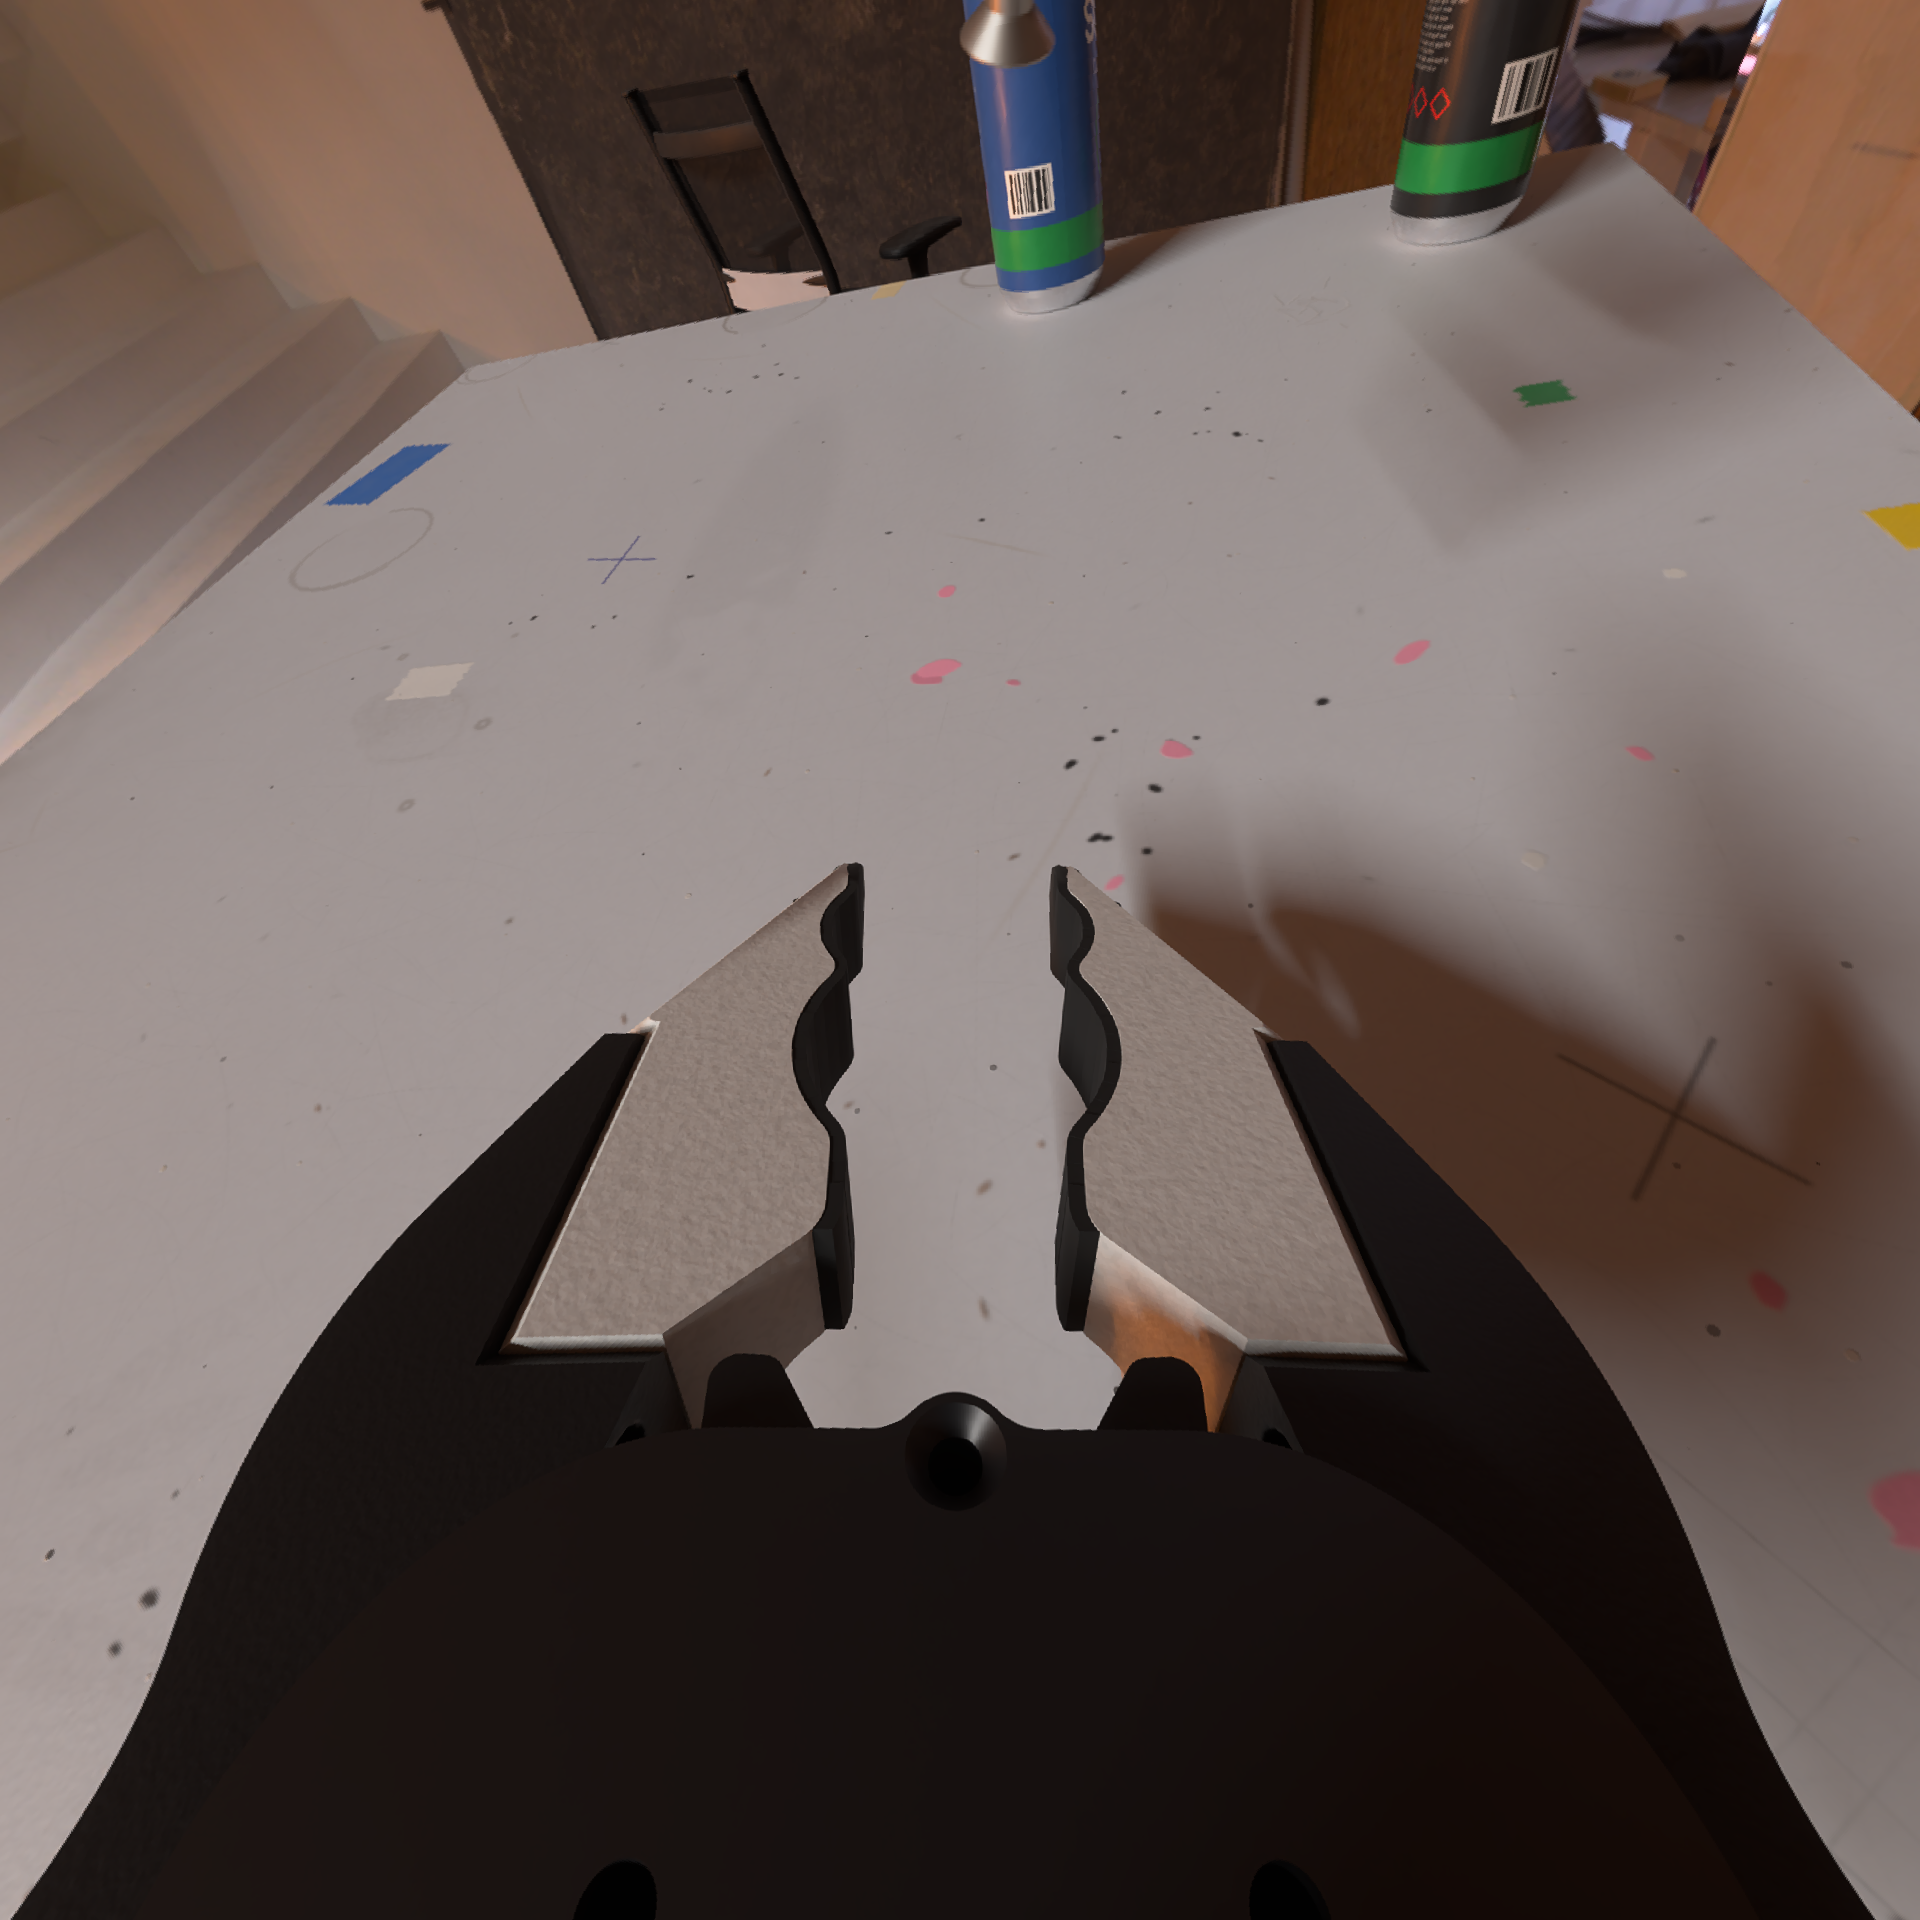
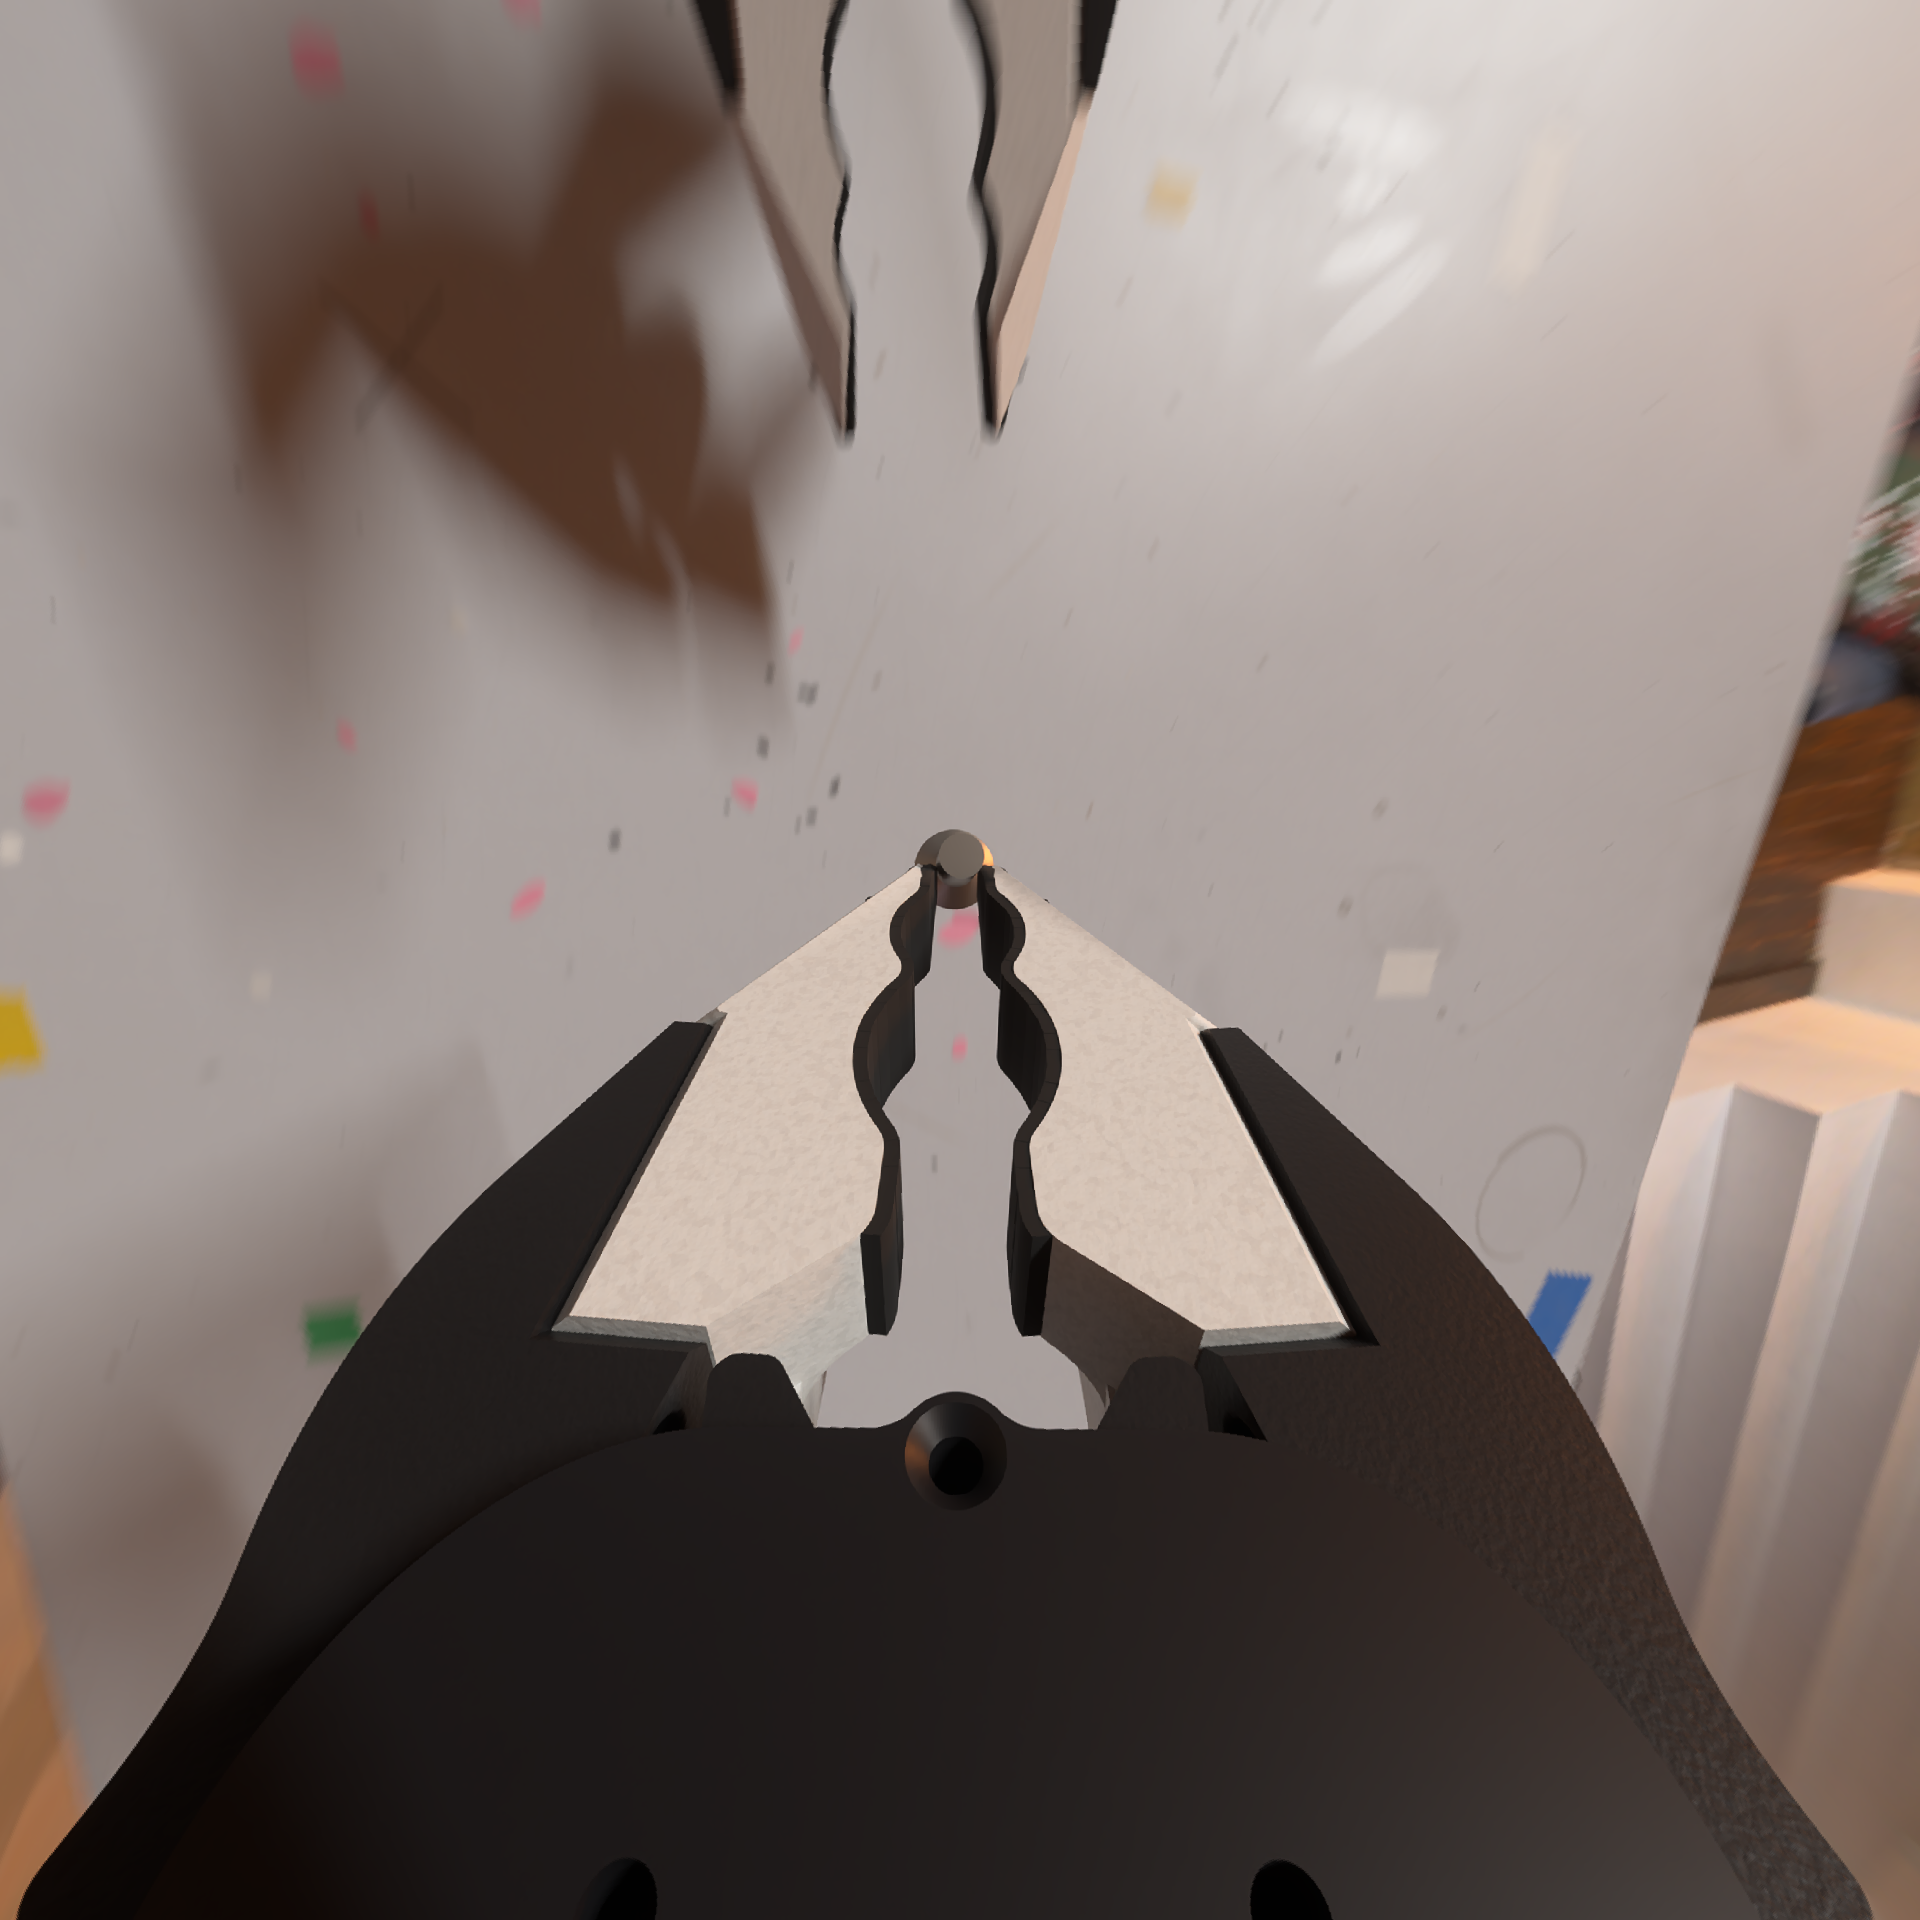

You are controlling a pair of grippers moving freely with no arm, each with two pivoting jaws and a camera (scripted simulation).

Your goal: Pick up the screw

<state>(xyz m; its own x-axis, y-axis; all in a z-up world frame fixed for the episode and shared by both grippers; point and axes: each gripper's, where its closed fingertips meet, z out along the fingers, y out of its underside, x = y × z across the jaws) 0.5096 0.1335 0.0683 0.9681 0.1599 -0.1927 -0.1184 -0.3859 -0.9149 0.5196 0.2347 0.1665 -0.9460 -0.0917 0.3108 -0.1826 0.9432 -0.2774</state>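
Screw first: the small grey metal screw (image 2: 954,862) sits pinched between the very tips of my right gripper (image 2: 956,883), its round end poking out past them, held up off the white paint-speckled bench (image 2: 1299,644). Farther along that view, my left gripper (image 2: 914,416) points back toward me from the far side, blurred, fingers apart.

From my left gripper (image 1: 956,873), the jaws stand apart with nothing between them, only bare bench (image 1: 727,727) showing through the gap. Pink and black flecks dot the surface just beyond the tips. Farther off to the left lie a pale square patch (image 1: 429,682) and a blue tape strip (image 1: 388,474); a green patch (image 1: 1544,393) lies far right. At the far edge stand a blue spray can with a green band (image 1: 1042,156) and, to its right, a black spray can with a green band (image 1: 1475,114). A silvery cone-shaped piece (image 1: 1005,31) shows before the blue can's top.
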